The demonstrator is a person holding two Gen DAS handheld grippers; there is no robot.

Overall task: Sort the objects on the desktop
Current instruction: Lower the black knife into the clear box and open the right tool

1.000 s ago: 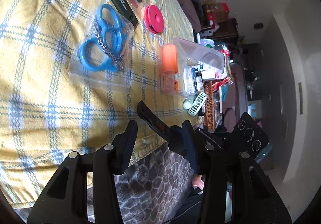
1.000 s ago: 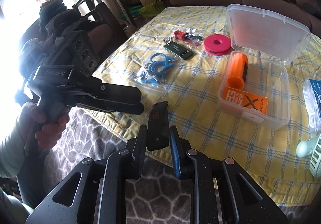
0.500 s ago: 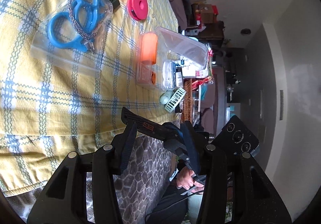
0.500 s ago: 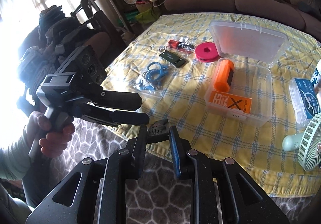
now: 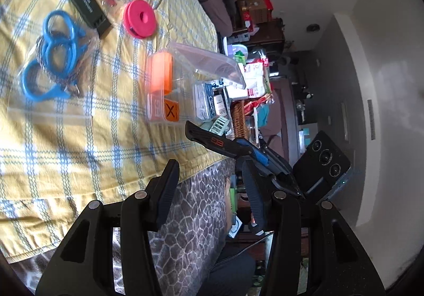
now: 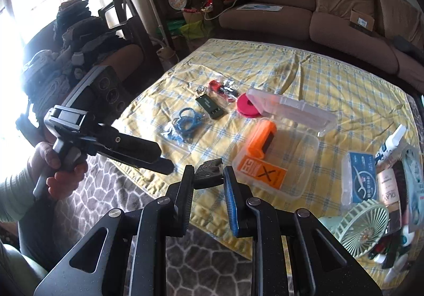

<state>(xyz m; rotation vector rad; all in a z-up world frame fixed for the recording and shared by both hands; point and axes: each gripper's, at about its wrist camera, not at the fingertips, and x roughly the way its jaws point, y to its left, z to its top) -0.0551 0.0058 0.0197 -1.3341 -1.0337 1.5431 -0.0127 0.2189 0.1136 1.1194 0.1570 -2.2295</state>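
My right gripper (image 6: 208,176) is shut on a black folding knife (image 6: 208,176), held above the table's near edge. From the left wrist the knife (image 5: 212,139) sticks out of the right gripper (image 5: 254,160), just beyond my left gripper (image 5: 209,171), which is open with nothing between its fingers. In the right wrist view the left gripper (image 6: 161,160) hovers left of the knife. A clear plastic box (image 6: 296,190) on the yellow checked cloth (image 6: 331,84) holds an orange cylinder (image 6: 261,139) and an orange card (image 6: 261,174); its lid (image 6: 291,110) stands open behind.
On the cloth lie bagged blue rings (image 6: 185,123), a dark green tag (image 6: 210,107), a bagged red tool (image 6: 222,89) and a pink spool (image 6: 247,105). A floss box (image 6: 361,176), a green fan (image 6: 363,221) and bottles crowd the right. A sofa (image 6: 331,4) stands behind.
Both grippers have risen from the table's near edge. The knife went up with the right gripper, tilted end-on to it, and left the gap between the left fingers.
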